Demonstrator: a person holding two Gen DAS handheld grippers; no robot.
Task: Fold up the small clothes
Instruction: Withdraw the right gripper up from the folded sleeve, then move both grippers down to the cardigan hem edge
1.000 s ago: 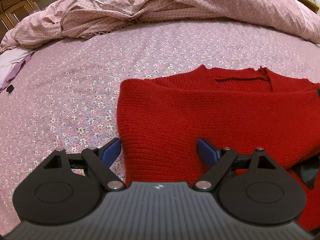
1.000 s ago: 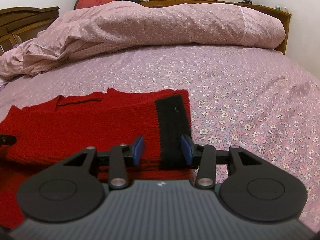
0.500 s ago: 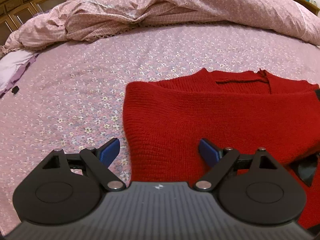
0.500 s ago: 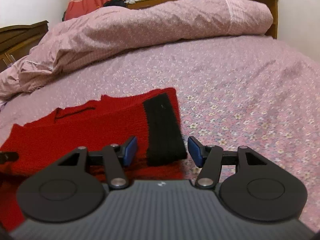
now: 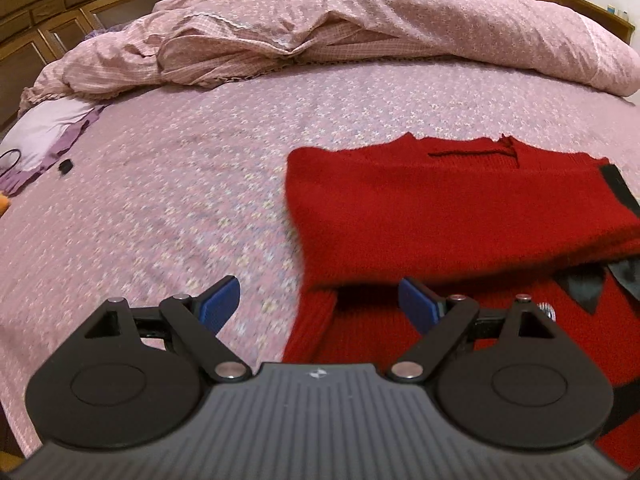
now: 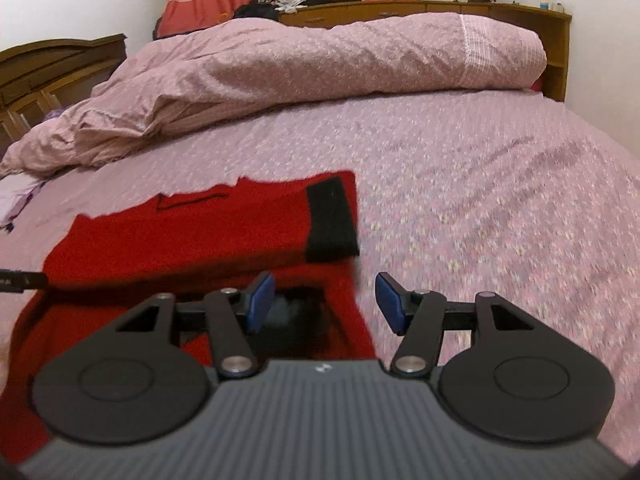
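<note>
**Soft indoor light, motion blur low in both views**

Even, warm room light falls on the bed [image 5: 200,200], with no glare. Shadows are faint, darkest under the folded red sweater [image 5: 460,208] at 5 o'clock. The floral sheet smears near the lower middle. Fisheye bending curves the headboard [image 6: 440,8] towards 12 o'clock.

Bed [image 5: 200,200] (floral sheet): red sweater [image 5: 440,208], rumpled duvet [image 5: 360,20].

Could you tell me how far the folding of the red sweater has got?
Done: the red sweater lies on the bed with its upper part and black cuff folded over the body. In hand: nothing; the left gripper and right gripper are open and clear. Left: probably another fold to make it compact.
</note>
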